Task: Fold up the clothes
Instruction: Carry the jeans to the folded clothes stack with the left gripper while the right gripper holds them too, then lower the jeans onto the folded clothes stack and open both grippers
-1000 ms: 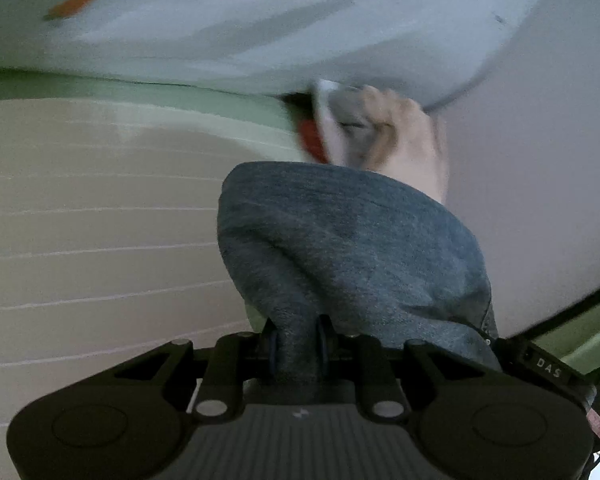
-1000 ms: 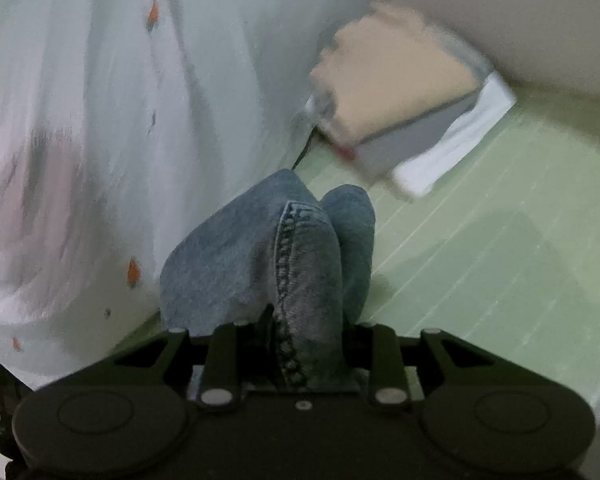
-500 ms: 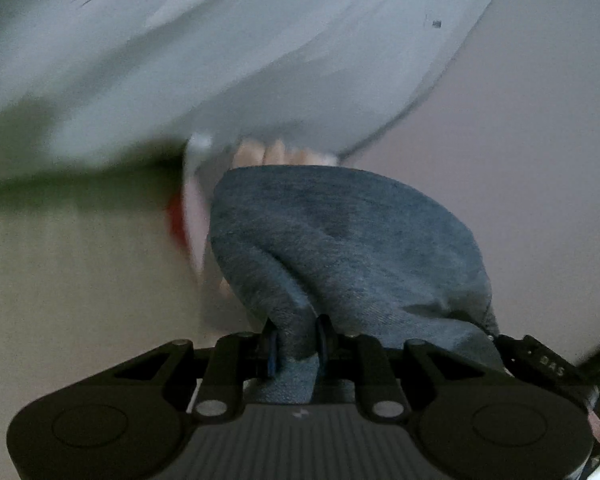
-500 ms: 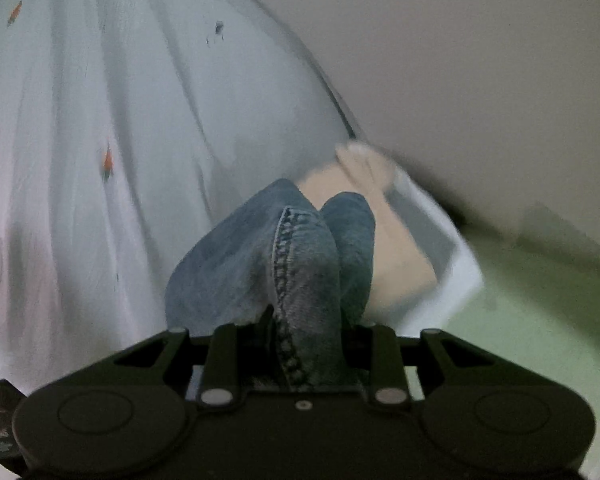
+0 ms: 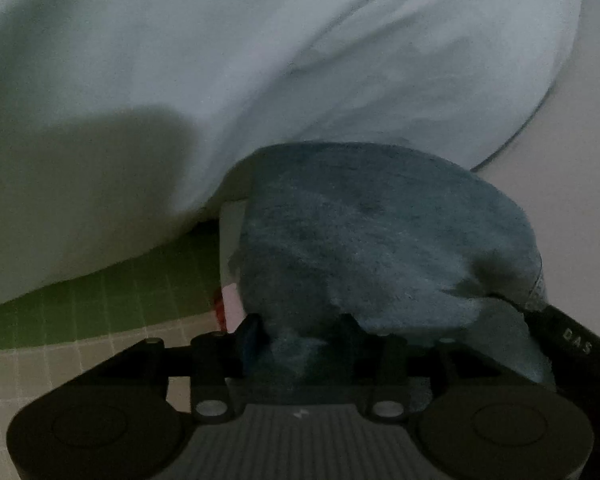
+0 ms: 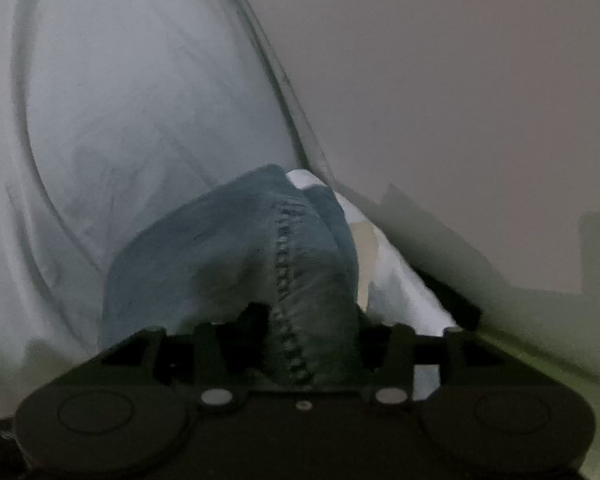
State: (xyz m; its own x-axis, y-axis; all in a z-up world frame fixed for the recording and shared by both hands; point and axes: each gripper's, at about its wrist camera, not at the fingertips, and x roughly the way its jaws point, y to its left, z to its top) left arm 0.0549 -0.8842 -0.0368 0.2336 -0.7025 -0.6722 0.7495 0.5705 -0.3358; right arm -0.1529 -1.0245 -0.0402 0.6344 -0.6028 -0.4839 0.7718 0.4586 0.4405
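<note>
- My left tool (image 5: 300, 330) is clamped on a bunched fold of blue denim (image 5: 380, 240); the right tool (image 6: 308, 320) grips the same denim (image 6: 236, 256) along a stitched seam (image 6: 286, 280).
- The garment hangs lifted between both tools, above a green gridded mat (image 5: 112, 300).
- Just beyond, a pale sheet (image 5: 260, 60) billows; white folded cloth (image 6: 396, 280) sits beside the denim.
- Judging progress: the denim looks mid-fold, carried and not yet laid down; setting it flat and squaring it remain.
- Readable writing: "DAS" on a dark strap (image 5: 576, 342) at right.
</note>
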